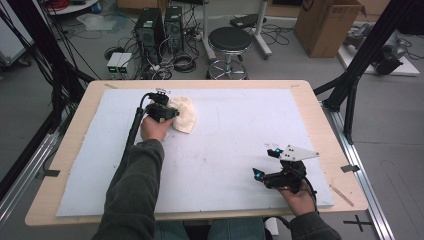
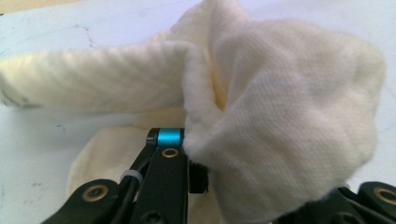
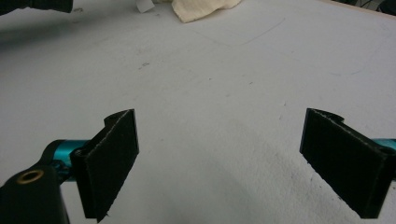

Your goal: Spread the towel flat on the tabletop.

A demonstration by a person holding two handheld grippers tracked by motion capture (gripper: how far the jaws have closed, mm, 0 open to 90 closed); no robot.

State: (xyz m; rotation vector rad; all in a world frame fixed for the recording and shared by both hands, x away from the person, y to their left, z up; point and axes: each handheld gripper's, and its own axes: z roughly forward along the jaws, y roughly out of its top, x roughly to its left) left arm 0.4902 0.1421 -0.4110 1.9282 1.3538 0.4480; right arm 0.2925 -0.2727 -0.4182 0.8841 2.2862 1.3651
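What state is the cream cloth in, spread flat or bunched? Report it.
Bunched: the cream cloth rises in thick folds between the left tool's jaws, not flat on the white mat.

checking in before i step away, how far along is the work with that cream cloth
Early stage. Done: the left gripper has reached the crumpled cream woven cloth at the far left of the white foam mat, and a bunched fold sits between its jaws. In hand: that grab, cloth gathered up in folds. Left: the cloth is not yet spread or folded flat, and the right gripper waits open over bare mat, apart from the cloth.
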